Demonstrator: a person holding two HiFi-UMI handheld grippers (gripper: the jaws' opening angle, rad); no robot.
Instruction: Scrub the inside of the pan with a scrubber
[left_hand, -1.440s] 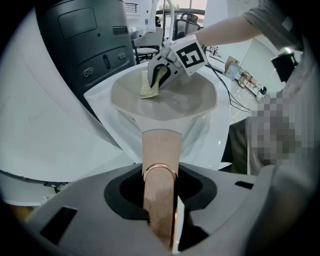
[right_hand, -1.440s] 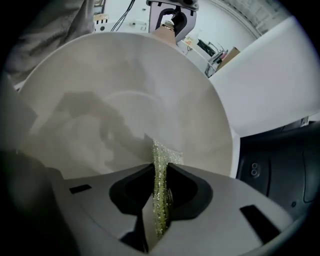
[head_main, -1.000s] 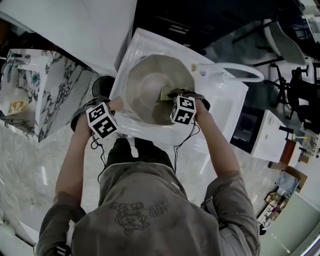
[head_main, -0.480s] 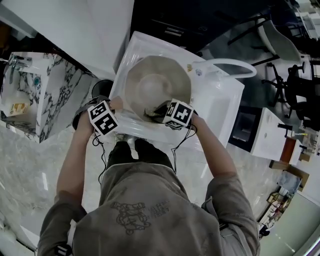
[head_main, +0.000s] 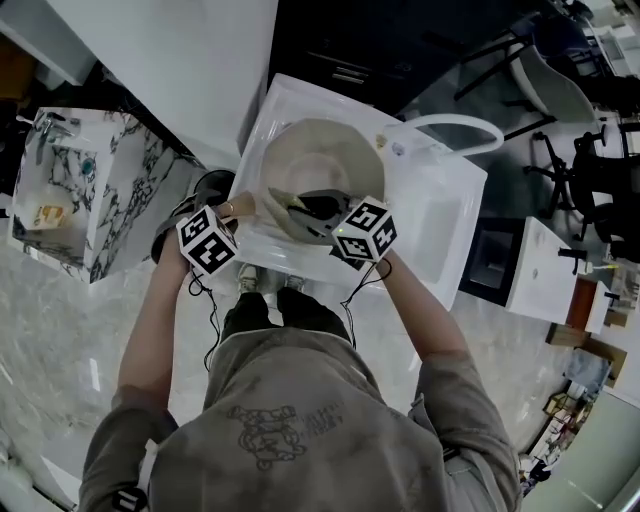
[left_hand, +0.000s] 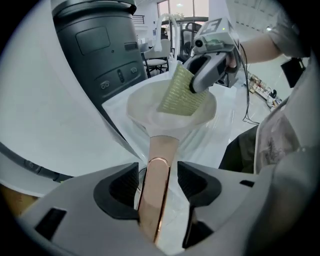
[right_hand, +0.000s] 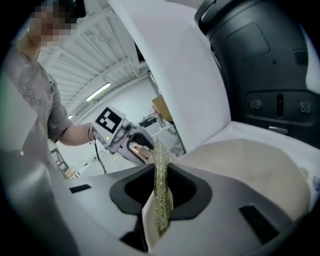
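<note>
A pale round pan (head_main: 320, 160) sits in a white basin, its copper-coloured handle (head_main: 243, 206) pointing left. My left gripper (head_main: 232, 212) straddles that handle (left_hand: 157, 175). Its jaws are opening, and a gap shows on the handle's right side, so the pads no longer squeeze it. My right gripper (head_main: 318, 210) hovers over the pan's near side, shut on a thin yellow-green scrubber (right_hand: 161, 200). In the left gripper view the scrubber (left_hand: 182, 92) hangs tilted above the pan's bowl (left_hand: 150, 107), apart from its floor.
The white basin unit (head_main: 430, 200) carries a white curved faucet (head_main: 470, 130) at its far right. A marble-patterned cabinet (head_main: 90, 200) stands to the left. A dark appliance (left_hand: 100, 45) rises just behind the pan. Office chairs stand at the far right.
My right gripper has drawn back from the pan's right side toward its near rim and tilted up, with the scrubber still in it. The left gripper stays at the handle.
</note>
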